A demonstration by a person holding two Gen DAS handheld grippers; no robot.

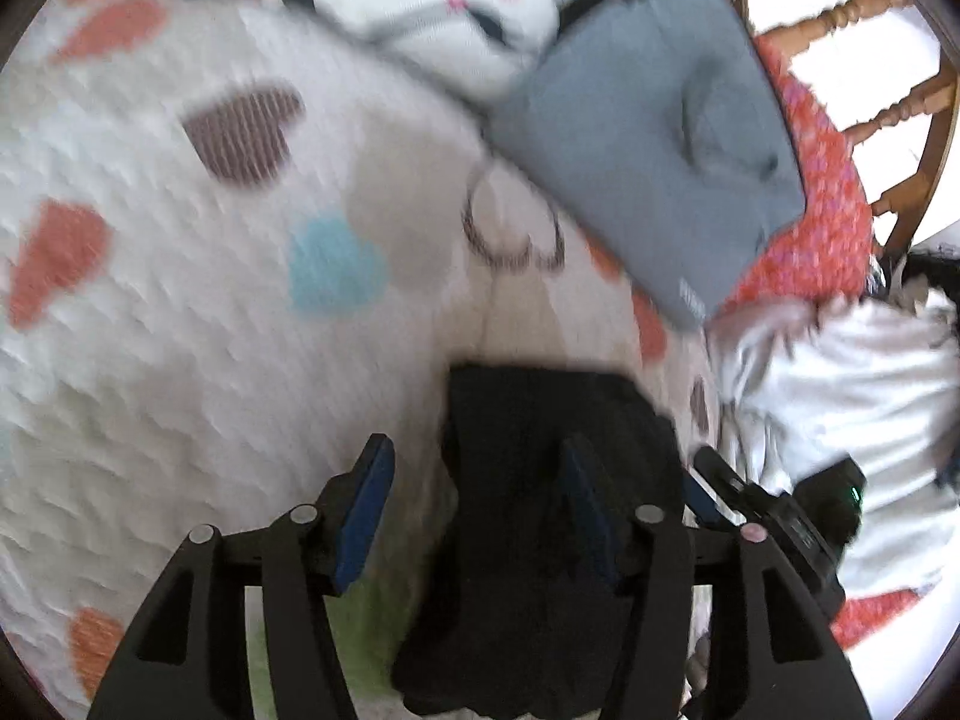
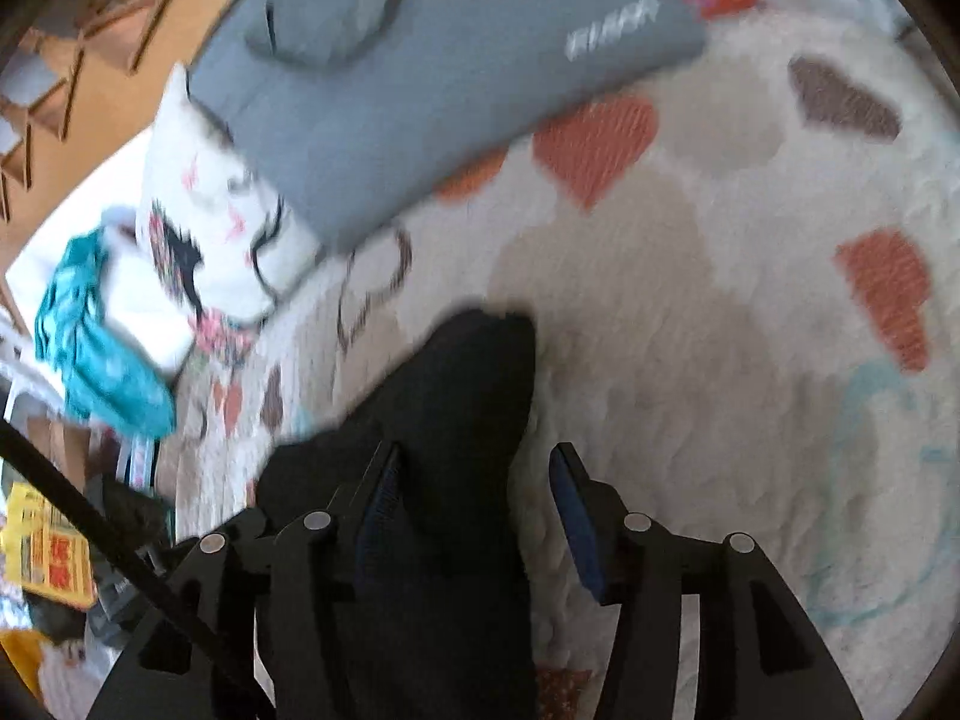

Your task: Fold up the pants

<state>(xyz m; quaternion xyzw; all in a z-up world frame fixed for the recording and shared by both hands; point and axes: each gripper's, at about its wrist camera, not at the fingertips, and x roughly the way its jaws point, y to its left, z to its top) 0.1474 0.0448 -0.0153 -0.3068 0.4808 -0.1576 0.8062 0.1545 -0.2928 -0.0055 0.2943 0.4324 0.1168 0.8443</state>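
A: What is the garment?
B: The black pants (image 1: 540, 516), dark and matte, bunched into a thick, uneven bundle; both views are motion-blurred.

A: Where do they lie?
B: On the white bedspread, low in both views. In the right wrist view the pants (image 2: 444, 456) taper to a rounded end pointing away from the camera.

A: Folded flat?
B: No; the fabric shows soft creases and irregular edges.

Bright daylight, perhaps from a window; both fisheye views motion-blurred, edges curved and vignetted.
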